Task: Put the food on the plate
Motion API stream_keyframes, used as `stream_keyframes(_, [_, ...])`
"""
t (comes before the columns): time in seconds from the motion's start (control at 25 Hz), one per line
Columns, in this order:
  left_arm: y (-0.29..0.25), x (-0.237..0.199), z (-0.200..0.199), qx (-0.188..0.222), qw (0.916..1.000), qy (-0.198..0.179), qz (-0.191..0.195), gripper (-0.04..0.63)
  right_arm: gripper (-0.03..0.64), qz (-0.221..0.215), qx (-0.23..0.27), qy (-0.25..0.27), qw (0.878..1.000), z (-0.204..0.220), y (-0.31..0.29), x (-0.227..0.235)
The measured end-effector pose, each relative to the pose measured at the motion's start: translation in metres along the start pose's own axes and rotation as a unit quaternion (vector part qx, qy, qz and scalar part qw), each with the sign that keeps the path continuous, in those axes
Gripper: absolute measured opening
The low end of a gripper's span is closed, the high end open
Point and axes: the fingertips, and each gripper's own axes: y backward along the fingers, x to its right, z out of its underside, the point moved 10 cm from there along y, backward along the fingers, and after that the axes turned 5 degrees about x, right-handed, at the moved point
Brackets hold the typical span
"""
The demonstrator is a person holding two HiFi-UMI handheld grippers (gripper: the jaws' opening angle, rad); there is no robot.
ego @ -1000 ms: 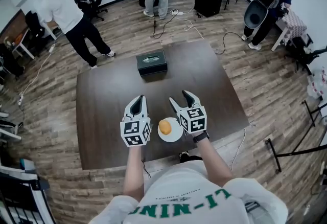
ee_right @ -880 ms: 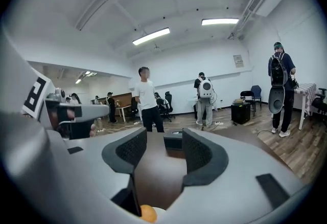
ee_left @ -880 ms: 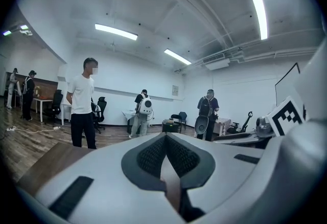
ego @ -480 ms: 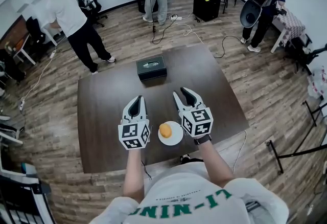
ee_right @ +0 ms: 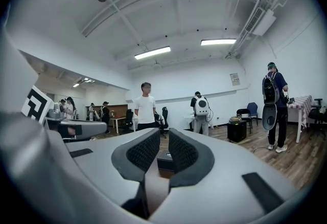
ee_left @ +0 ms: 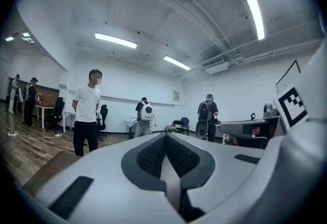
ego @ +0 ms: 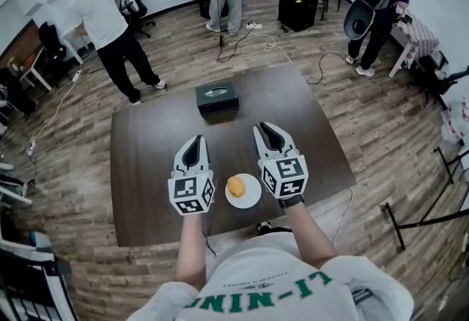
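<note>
The right gripper point(ego: 265, 130) has narrowed, jaws closing empty beside food point(ego: 236, 185).

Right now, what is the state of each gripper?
Left gripper: shut, empty.
Right gripper: jaws closing, narrow gap, nothing between them.

Ceiling strip lights point(ee_left: 115, 40) give bright, even light; fisheye edges bend and darken.

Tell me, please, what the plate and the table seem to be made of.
Plate: probably ceramic or plastic, which of the two cannot be told. It is plain white and smooth, with a faint sheen.
Table: dark brown wood or wood-look laminate with a matte finish. The colour is even, with hardly any reflection and no visible grain.
</note>
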Motion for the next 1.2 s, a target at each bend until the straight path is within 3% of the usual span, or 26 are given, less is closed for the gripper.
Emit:
stream_keyframes(0.28, [-0.002, 0.005, -0.005, 0.009, 1.0, -0.003, -0.001, 0.011, 0.017, 0.006, 0.005, 0.005, 1.0, -0.004, 0.001, 0.006])
stream_keyframes(1.2, [-0.012, -0.001, 0.007, -0.001, 0.9998, 0.001, -0.019, 0.011, 0.017, -0.019, -0.012, 0.012, 1.0, 0.005, -0.019, 0.01])
